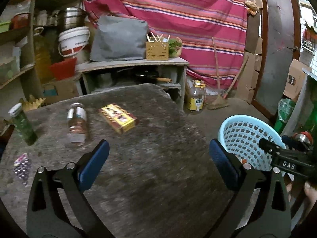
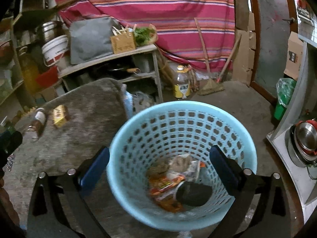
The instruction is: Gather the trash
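Observation:
My left gripper (image 1: 159, 164) is open and empty above the grey table (image 1: 150, 158). On the table lie a yellow and red box (image 1: 118, 118), a clear bottle on its side (image 1: 76, 126), an upright green bottle (image 1: 21, 124) and a foil blister pack (image 1: 22, 167). A light blue perforated basket (image 1: 240, 136) stands beside the table on the right. My right gripper (image 2: 159, 168) is open and empty over the basket (image 2: 178, 111), which holds wrappers (image 2: 168, 186) and a dark object (image 2: 194, 194). The box (image 2: 60, 116) and bottle (image 2: 38, 122) also show in the right wrist view.
A low shelf (image 1: 134, 64) with a grey bag and a wooden holder stands behind the table. An oil jug (image 1: 196, 97) and a broom (image 1: 218, 99) are on the floor by the striped cloth. A counter with steel bowls (image 2: 305, 138) is at right.

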Tool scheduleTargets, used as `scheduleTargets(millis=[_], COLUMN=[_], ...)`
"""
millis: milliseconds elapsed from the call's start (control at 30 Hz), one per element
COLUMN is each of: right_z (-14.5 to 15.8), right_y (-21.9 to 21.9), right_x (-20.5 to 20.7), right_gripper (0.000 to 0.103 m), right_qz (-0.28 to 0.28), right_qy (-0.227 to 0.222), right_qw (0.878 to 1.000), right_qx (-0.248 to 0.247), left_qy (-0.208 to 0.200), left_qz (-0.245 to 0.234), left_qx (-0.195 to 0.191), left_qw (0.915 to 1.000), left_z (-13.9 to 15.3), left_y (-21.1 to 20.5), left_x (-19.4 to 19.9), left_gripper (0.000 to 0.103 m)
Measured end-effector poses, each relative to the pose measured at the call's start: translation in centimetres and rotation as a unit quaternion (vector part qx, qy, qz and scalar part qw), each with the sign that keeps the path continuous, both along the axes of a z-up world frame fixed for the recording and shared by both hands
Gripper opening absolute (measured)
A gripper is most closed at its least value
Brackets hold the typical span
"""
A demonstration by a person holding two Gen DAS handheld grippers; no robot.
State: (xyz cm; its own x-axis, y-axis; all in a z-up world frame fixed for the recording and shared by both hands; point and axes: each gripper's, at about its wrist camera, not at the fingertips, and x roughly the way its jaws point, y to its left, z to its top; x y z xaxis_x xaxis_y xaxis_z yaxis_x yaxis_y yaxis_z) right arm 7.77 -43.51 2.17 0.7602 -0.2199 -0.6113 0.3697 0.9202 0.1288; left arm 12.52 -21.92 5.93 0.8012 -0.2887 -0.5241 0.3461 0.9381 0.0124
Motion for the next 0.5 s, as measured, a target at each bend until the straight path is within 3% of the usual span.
scheduleTargets(millis=[500], right_z=[2.7], right_y=[14.9], right_x=[-4.6], right_gripper=[0.099], right_qz=[0.095], right_qy=[-0.067], right_qw=[0.993], right_qx=[-0.034], left_qy=[-0.028], left_qz=[0.082], left_qx=[-0.018], left_qw=[0.9961], left_z=[0.0], left_y=[15.3], left_x=[-6.9], left_gripper=[0.098])
